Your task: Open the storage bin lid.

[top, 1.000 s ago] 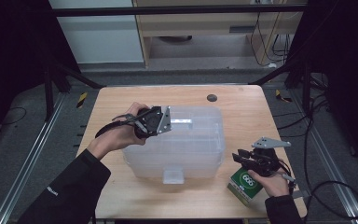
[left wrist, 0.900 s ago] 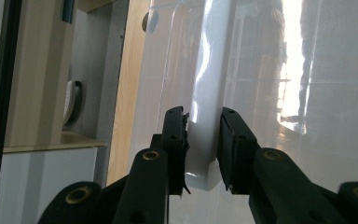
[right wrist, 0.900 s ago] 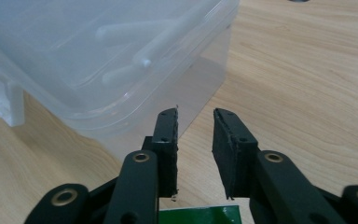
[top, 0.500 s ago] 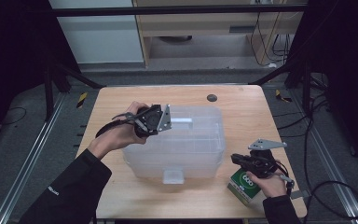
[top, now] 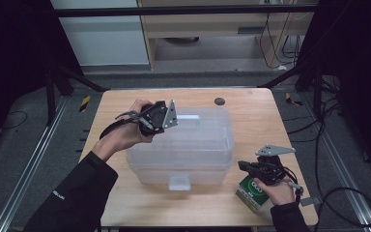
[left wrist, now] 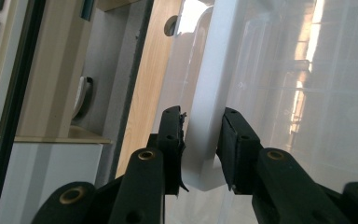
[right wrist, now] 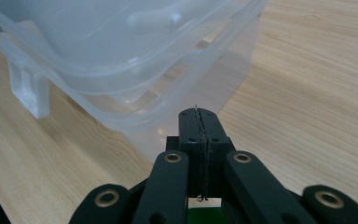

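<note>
A clear plastic storage box [top: 193, 150] with its lid on stands mid-table. My left gripper [top: 170, 120] is at the box's far left corner; in the left gripper view my left gripper [left wrist: 200, 123] is shut on the lid's white latch [left wrist: 209, 93], pads touching both sides. At the front right, my right gripper [top: 245, 167] is held low beside the box, over a green carton [top: 251, 194]. The right gripper view has that gripper [right wrist: 198, 114] shut with nothing between the jaws, pointing at the box's lower corner [right wrist: 168, 126].
The box's front latch [top: 179, 182] faces the table's [top: 125, 203] near edge. A small dark round object [top: 219, 101] lies at the far edge. Bare wood runs left and right of the box. Cables trail off the right side.
My right gripper has shifted slightly left and toward the near edge, staying shut. The left gripper has stayed at the far latch.
</note>
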The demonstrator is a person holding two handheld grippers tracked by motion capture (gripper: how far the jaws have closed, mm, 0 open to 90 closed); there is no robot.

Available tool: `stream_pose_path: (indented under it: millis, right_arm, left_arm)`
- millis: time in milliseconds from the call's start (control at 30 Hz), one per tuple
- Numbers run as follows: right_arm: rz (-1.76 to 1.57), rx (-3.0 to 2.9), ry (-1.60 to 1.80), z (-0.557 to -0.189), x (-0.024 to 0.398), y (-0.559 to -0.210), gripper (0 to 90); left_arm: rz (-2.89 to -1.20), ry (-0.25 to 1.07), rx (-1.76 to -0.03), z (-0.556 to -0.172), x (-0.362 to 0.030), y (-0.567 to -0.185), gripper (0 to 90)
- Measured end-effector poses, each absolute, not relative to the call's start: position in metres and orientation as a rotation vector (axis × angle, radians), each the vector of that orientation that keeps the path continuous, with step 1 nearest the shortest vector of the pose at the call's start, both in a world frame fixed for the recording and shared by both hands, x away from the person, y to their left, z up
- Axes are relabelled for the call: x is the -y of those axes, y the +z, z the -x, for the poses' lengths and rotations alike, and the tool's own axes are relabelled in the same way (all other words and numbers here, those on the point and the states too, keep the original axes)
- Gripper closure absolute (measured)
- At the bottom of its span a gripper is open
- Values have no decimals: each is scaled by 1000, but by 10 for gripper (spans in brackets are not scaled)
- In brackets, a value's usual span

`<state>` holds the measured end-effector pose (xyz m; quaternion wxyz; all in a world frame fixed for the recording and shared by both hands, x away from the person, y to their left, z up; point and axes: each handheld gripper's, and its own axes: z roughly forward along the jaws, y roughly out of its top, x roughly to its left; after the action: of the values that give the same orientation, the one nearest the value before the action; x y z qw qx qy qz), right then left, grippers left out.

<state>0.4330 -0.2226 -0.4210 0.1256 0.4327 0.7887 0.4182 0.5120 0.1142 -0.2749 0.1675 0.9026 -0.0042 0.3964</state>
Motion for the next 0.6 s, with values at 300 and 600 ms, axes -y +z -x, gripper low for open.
stream_pose_path:
  millis: [300, 600]
  right_arm:
    - [-1259, -2288, 1258, -432, 223, -420, 900]
    - [-1238, -2281, 1293, -431, 221, -419, 900]
  left_arm:
    - [-2572, 1153, -9, -517, -111, -270, 706]
    - [-2564, 1153, -42, -528, -111, -265, 695]
